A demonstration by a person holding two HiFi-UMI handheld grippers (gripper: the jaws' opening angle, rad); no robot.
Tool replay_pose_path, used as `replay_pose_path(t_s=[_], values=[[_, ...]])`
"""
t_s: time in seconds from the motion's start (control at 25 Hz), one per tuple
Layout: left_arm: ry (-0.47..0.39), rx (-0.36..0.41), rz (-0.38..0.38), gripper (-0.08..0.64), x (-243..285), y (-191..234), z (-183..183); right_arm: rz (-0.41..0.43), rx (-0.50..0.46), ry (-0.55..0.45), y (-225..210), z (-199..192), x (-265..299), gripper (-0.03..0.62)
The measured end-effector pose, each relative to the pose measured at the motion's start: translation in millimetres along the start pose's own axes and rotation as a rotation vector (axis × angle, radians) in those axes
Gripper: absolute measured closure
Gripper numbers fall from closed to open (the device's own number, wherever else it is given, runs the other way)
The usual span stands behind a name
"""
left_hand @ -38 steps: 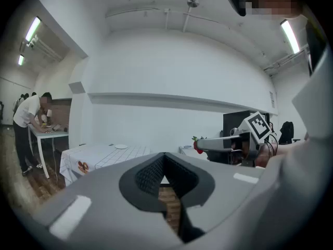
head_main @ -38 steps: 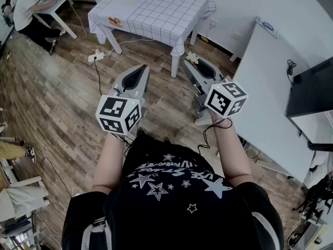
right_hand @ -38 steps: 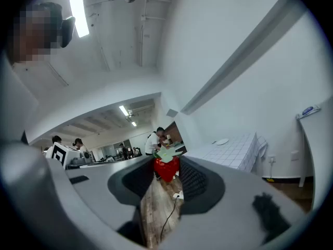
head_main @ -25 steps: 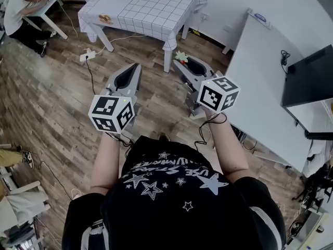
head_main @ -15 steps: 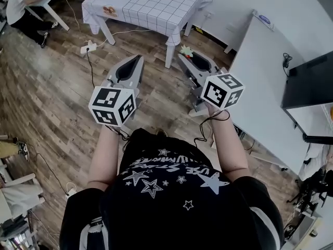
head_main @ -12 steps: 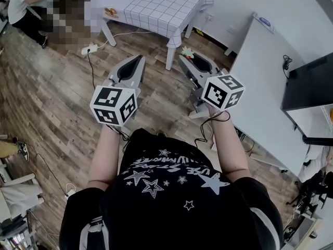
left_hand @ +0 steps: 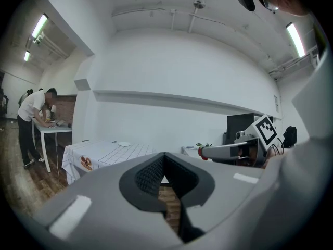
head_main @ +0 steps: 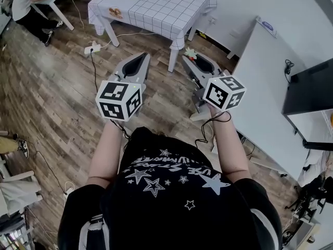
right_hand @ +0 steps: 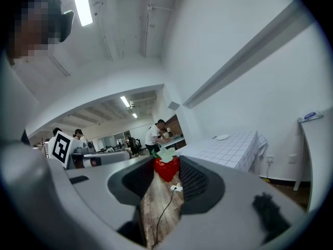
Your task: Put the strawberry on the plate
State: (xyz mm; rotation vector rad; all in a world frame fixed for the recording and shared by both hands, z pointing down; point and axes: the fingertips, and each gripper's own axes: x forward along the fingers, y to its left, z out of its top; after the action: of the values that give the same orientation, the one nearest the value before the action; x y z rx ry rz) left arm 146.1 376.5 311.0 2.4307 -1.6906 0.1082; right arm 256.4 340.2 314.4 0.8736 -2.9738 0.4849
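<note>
My right gripper (head_main: 188, 58) (right_hand: 166, 163) is shut on a red strawberry (right_hand: 166, 169) with green leaves, held in the air over the wooden floor; the strawberry (head_main: 191, 53) shows at its tip in the head view too. The left gripper (head_main: 141, 57) (left_hand: 164, 158) is level with it to the left, shut with nothing in it. A small white plate (left_hand: 124, 144) (right_hand: 222, 137) lies on the far side of a table with a checked cloth (head_main: 156, 7), ahead of both grippers and out of their reach.
A white table (head_main: 265, 87) with a black monitor (head_main: 312, 87) stands at the right. A power strip (head_main: 92, 49) and its cable lie on the floor at the left. A person (head_main: 28, 1) works at a desk at the far left.
The view has swayed a little and the checked table has shifted slightly in the picture. Both grippers keep their pose, the strawberry still held in the right one.
</note>
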Motion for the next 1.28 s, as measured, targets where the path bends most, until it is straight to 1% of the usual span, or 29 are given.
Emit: replay_pose_path(t_s=[0.28, 0.48, 0.6, 0.76, 0.88, 0.96, 1.12, 1.28], values=[[0.026, 0.022, 0.030, 0.555, -10.4, 7.1, -4.9, 0.004, 0.034, -0.020, -1.0, -1.4, 8.7, 0.434], [0.023, 0.006, 0.050, 0.555, -22.1, 23.1, -8.3, 0.017, 0.049, -0.009, 8.2, -9.3, 23.2, 0.434], [0.026, -0.009, 0.042, 0.555, -17.8, 35.8, -11.9, 0.003, 0.051, 0.001, 6.3, -11.2, 34.3, 0.434], [0.027, -0.025, 0.010, 0.555, -4.5, 50.8, -12.4, -0.025, 0.053, 0.008, -2.5, -9.1, 46.4, 0.434], [0.020, -0.031, -0.001, 0.555, 11.0, 67.8, -8.5, -0.053, 0.052, 0.020, -16.4, -7.5, 61.8, 0.434], [0.027, -0.043, -0.015, 0.555, 20.2, 79.6, -8.4, -0.069, 0.068, 0.019, -25.0, -6.2, 75.4, 0.434], [0.042, -0.027, -0.032, 0.555, 36.4, 109.5, -4.7, -0.081, 0.085, 0.030, -34.1, -5.5, 110.5, 0.434], [0.030, -0.029, -0.024, 0.555, 45.3, 147.7, 2.9, -0.081, 0.114, 0.041, -40.6, -8.6, 150.9, 0.434]])
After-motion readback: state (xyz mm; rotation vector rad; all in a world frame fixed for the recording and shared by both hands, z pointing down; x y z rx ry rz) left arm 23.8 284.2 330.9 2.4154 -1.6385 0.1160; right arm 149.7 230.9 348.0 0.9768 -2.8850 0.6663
